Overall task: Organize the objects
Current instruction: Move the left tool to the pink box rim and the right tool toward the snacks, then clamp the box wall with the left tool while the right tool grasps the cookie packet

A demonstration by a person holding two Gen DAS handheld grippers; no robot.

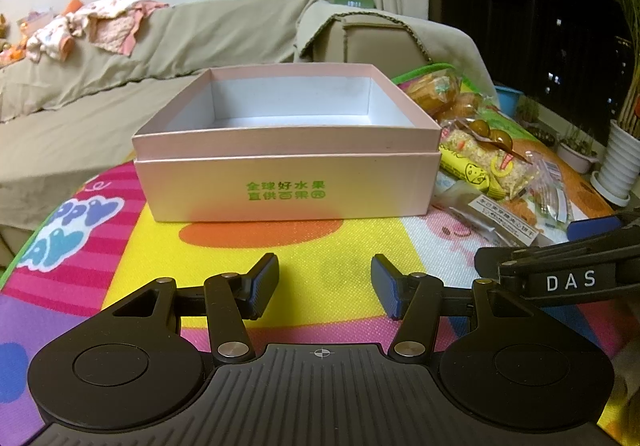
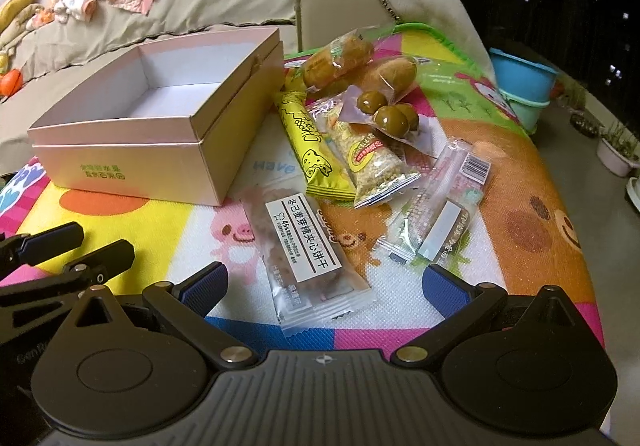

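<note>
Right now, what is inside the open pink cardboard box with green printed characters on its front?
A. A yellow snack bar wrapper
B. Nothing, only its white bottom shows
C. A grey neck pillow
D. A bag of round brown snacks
B: the pink cardboard box shows only a bare white floor and walls, while the snack packets, such as the yellow snack bar wrapper, lie beside it on the colourful play mat.

Pale pink box (image 1: 284,182) with green lettering, white inside; at its three o'clock, a yellow snack packet (image 2: 310,144); multicoloured cartoon-print mat (image 1: 320,246).
</note>
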